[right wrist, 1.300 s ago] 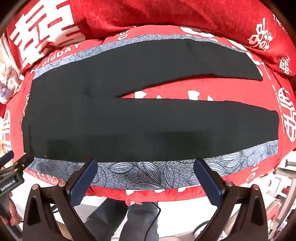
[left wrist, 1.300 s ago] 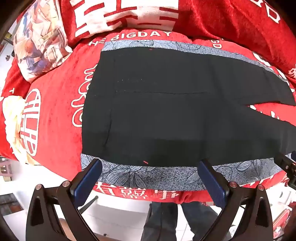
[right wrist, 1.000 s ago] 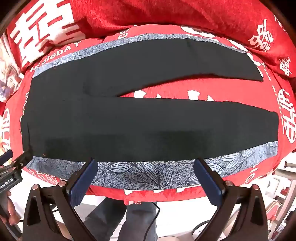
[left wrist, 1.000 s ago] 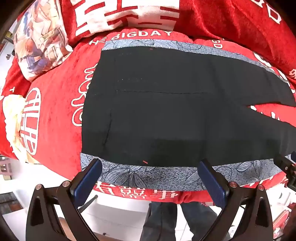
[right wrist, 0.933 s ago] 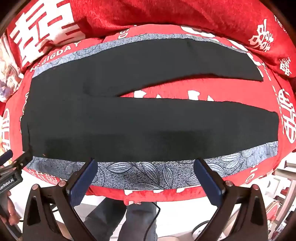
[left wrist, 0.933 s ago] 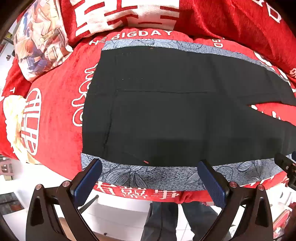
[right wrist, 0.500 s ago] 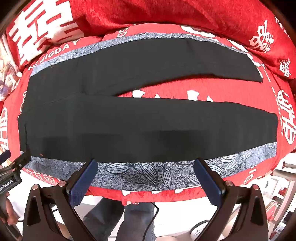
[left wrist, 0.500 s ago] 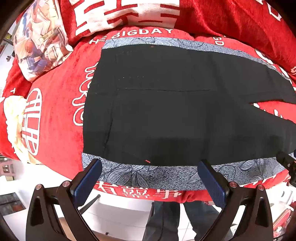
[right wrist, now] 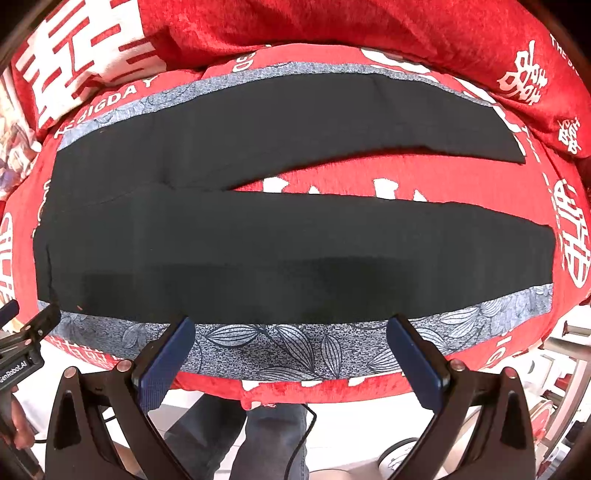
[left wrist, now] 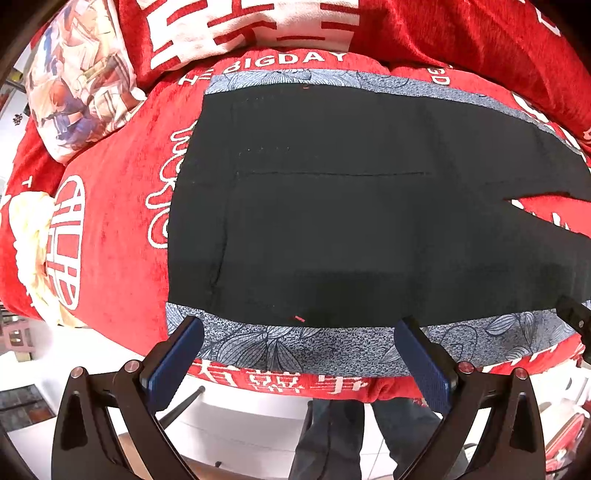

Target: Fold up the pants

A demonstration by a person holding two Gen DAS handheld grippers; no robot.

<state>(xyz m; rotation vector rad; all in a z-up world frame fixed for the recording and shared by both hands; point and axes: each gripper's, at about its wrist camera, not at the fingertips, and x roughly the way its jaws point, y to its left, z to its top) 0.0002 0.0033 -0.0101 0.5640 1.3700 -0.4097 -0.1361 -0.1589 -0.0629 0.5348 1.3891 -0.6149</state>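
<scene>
Black pants [left wrist: 332, 221] lie flat on a red bed cover, waistband at the left, both legs running right. In the right wrist view the pants [right wrist: 277, 254] show in full, with the two legs spread apart in a V. My left gripper [left wrist: 301, 354] is open and empty, just short of the near edge of the pants by the waist. My right gripper [right wrist: 291, 350] is open and empty, just short of the near leg's edge. The left gripper's tip also shows at the left edge of the right wrist view [right wrist: 35, 326].
A grey leaf-patterned band [right wrist: 295, 350] runs under the near edge of the pants. A printed pillow [left wrist: 77, 85] lies at the far left, red cushions [right wrist: 406, 33] along the back. The bed's front edge is right below both grippers, with my legs [left wrist: 332, 435] below.
Both views have shifted very slightly; the pants lie as before. Both grippers stay open.
</scene>
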